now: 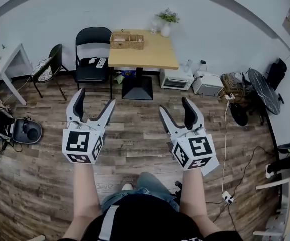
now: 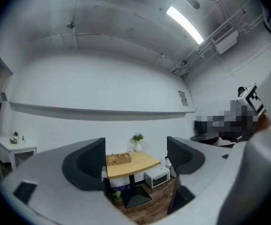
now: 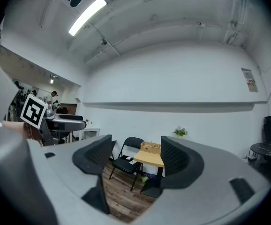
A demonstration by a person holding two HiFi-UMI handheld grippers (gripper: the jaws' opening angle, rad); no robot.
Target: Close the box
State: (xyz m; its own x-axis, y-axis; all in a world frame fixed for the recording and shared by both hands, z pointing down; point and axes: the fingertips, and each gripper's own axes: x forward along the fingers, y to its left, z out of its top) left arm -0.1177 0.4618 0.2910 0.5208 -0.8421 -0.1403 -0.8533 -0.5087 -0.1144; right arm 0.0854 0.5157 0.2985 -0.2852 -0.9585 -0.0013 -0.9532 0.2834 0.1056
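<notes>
A wooden box (image 1: 127,40) with open compartments stands at the far left of a small wooden table (image 1: 152,54) against the wall, well ahead of me. It also shows between the jaws in the left gripper view, as the box (image 2: 118,159), and in the right gripper view, as the box (image 3: 150,147). My left gripper (image 1: 95,98) and right gripper (image 1: 175,105) are held out side by side over the wooden floor, far short of the table. Both stand open with nothing between their fingers. The left gripper (image 2: 135,161) and right gripper (image 3: 135,156) point toward the table.
A black folding chair (image 1: 92,54) stands left of the table, with a second chair (image 1: 47,67) beyond it. A potted plant (image 1: 166,23) sits on the table's far right corner. A toaster oven (image 1: 175,78), a white appliance (image 1: 207,84) and cables (image 1: 228,149) lie on the floor at right.
</notes>
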